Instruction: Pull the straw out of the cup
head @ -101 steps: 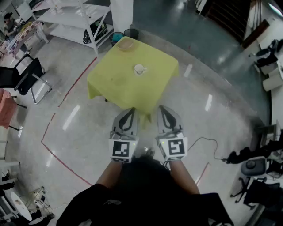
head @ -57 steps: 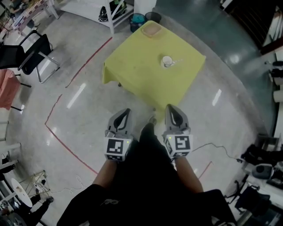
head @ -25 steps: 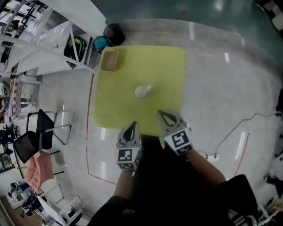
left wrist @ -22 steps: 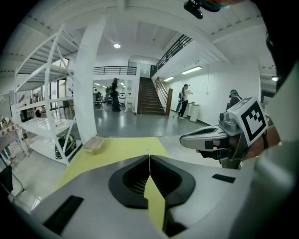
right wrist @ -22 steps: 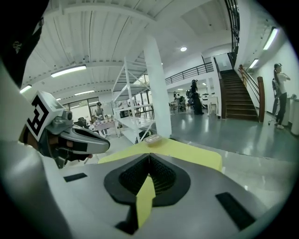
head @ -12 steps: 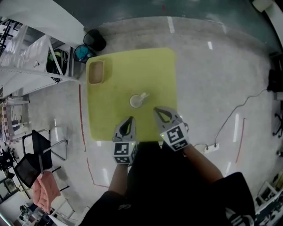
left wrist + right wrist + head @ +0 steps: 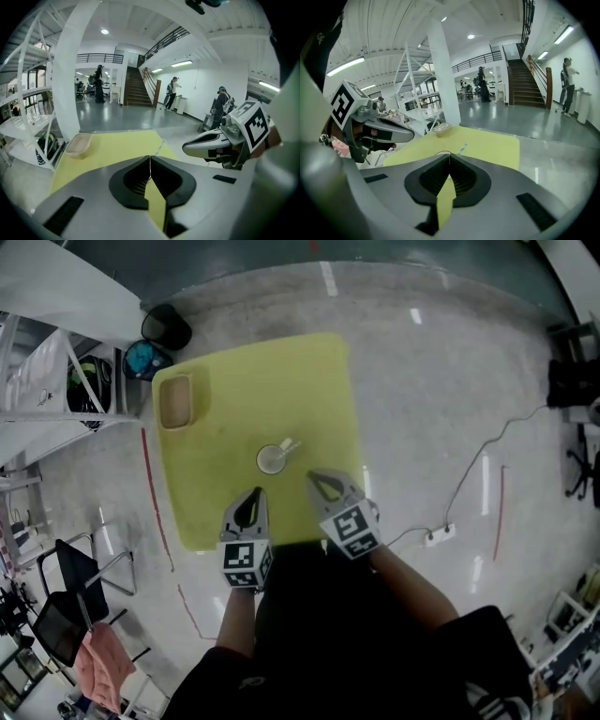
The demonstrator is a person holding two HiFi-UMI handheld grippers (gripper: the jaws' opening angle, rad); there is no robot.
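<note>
A small white cup (image 7: 271, 459) stands near the middle of the yellow table (image 7: 234, 399), with a pale straw (image 7: 289, 445) leaning out toward the right. In the right gripper view only the cup's rim (image 7: 440, 153) and the straw's tip (image 7: 462, 149) show above the jaws. My left gripper (image 7: 251, 493) is shut and empty, just short of the cup on its near side. My right gripper (image 7: 311, 474) is shut and empty too, a little to the right of the cup. The jaws meet in both gripper views, left gripper (image 7: 150, 157) and right gripper (image 7: 449, 154).
A shallow beige tray (image 7: 174, 402) sits at the table's far left corner; this tray (image 7: 78, 143) also appears in the left gripper view. Two bins (image 7: 169, 329) and a white shelf unit (image 7: 47, 381) stand beyond that corner. A cable and power strip (image 7: 439, 535) lie on the floor at the right.
The person has walked up to the table. Both grippers, earlier over the floor short of it, now reach over its near edge close to the cup. Both stay shut.
</note>
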